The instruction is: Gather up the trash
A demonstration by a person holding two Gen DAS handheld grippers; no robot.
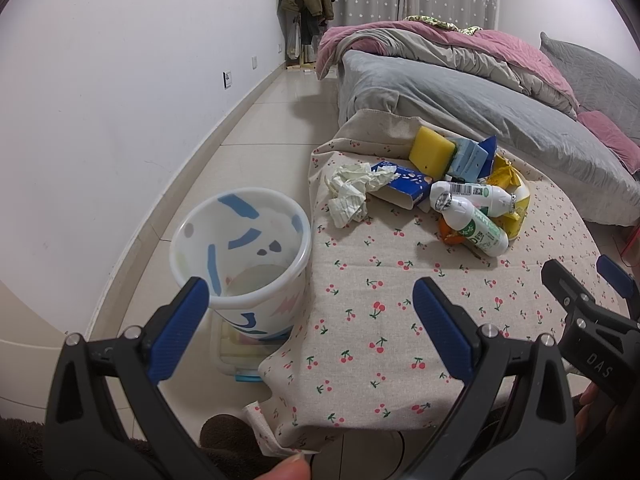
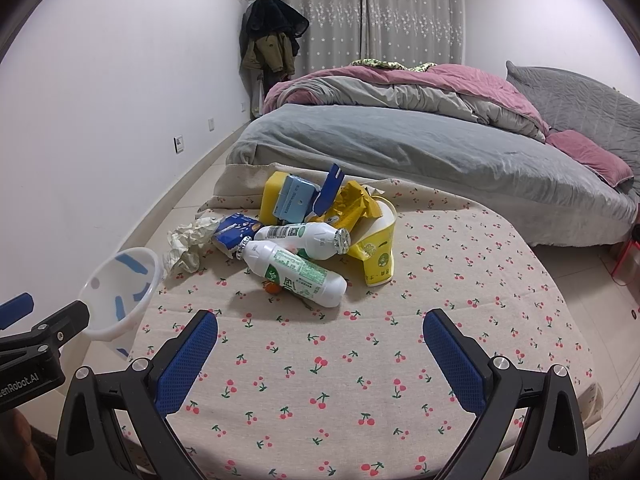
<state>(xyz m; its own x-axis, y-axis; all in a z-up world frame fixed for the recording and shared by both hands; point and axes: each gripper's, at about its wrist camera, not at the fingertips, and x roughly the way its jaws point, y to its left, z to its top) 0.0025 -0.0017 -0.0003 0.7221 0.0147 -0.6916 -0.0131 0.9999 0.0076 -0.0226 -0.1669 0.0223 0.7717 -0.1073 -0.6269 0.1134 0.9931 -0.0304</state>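
A: From my left wrist view, what's hard to read?

B: The orange item [image 1: 450, 232] is mostly hidden under the nearer milk bottle [image 1: 476, 226]; I can't name it. My left gripper [image 1: 310, 308] is spread wide, holding nothing, with the trash pile well ahead on the cherry-print tablecloth [image 1: 380, 320] and the wastebasket [image 1: 244, 256] just beside its left finger. "DAS" shows on the right gripper [image 1: 580, 280].

A: And the right wrist view?

B: The right gripper is released too, empty; the bottles [image 2: 296, 272], crumpled tissue [image 2: 188, 246] and yellow paper cup [image 2: 376, 258] lie ahead. Bottle labels are too small to read. "enRobot.AI" is cut off at the edge.
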